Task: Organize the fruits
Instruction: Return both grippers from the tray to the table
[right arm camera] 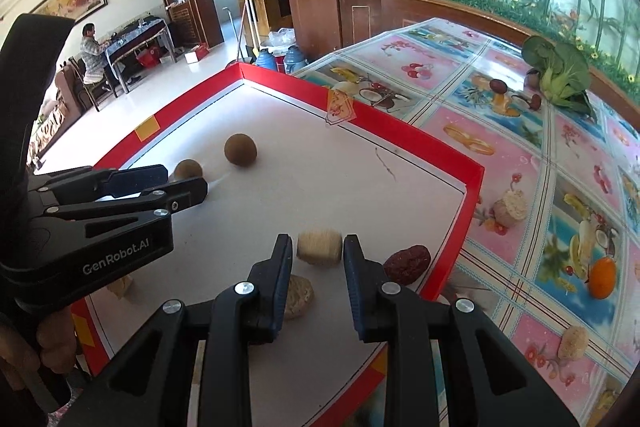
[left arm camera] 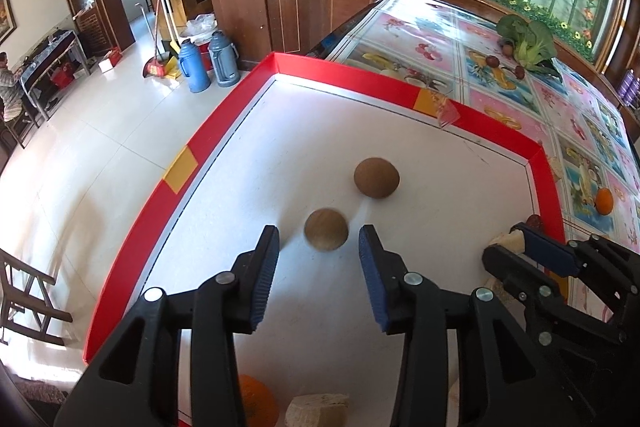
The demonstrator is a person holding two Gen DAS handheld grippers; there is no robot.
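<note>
1. The left gripper (left arm camera: pixel 319 235) stood spread; a brown ball (left arm camera: pixel 326 229) sat loose between its tips on the red tray (left arm camera: pixel 180 171) and looked likely to roll.
2. The right gripper (right arm camera: pixel 317 251) pinched a pale chunk (right arm camera: pixel 319 248) by its ends; it might slip.
3. A dark date (right arm camera: pixel 407 263) lay just beside, easily knocked.

Glossy tablecloth (right arm camera: pixel 520 163); matt tray (left arm camera: pixel 320 131), rough-skinned fruit (left arm camera: pixel 376 177)

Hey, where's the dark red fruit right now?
In the right wrist view, the dark red fruit lies inside the red-rimmed tray, by its right wall, just right of the right tool.
</note>
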